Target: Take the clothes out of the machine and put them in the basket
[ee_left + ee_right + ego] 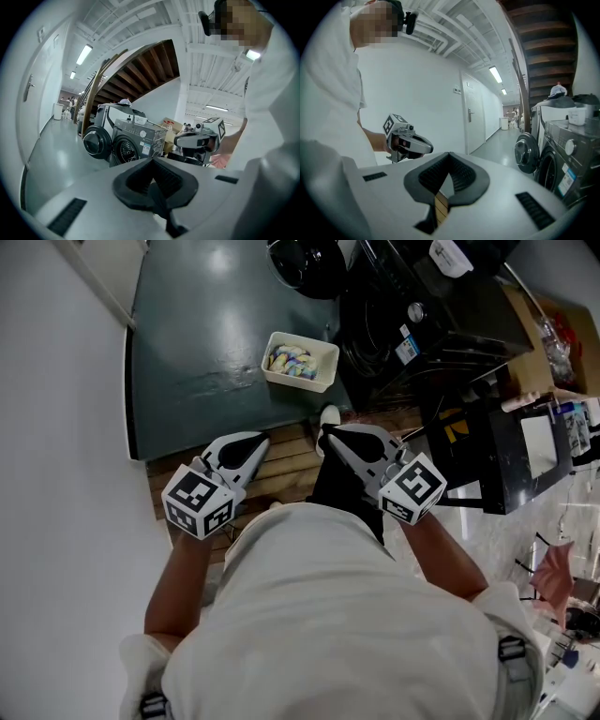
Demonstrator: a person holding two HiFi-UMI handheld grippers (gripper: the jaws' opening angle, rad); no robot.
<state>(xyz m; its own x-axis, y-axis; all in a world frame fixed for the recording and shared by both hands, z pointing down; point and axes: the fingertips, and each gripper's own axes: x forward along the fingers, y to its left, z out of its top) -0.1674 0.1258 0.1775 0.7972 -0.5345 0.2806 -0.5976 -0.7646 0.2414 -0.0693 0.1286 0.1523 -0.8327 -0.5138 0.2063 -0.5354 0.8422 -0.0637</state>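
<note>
Left gripper [251,444], white shell, black pads: jaws clenched, empty. Right gripper [336,439], same pattern: jaws clenched, empty. Both are over a wooden slatted platform [286,465].

Dark grey front-loading washing machine [136,140], round door [97,142] swung open, well apart ahead.

Clothes: none visible, presumably inside the drum. Probably soft, limp, perhaps damp and heavy; best pinched at a bunched fold.

White rectangular plastic basket [300,362] on the dark green floor [202,343], near the machine.
</note>
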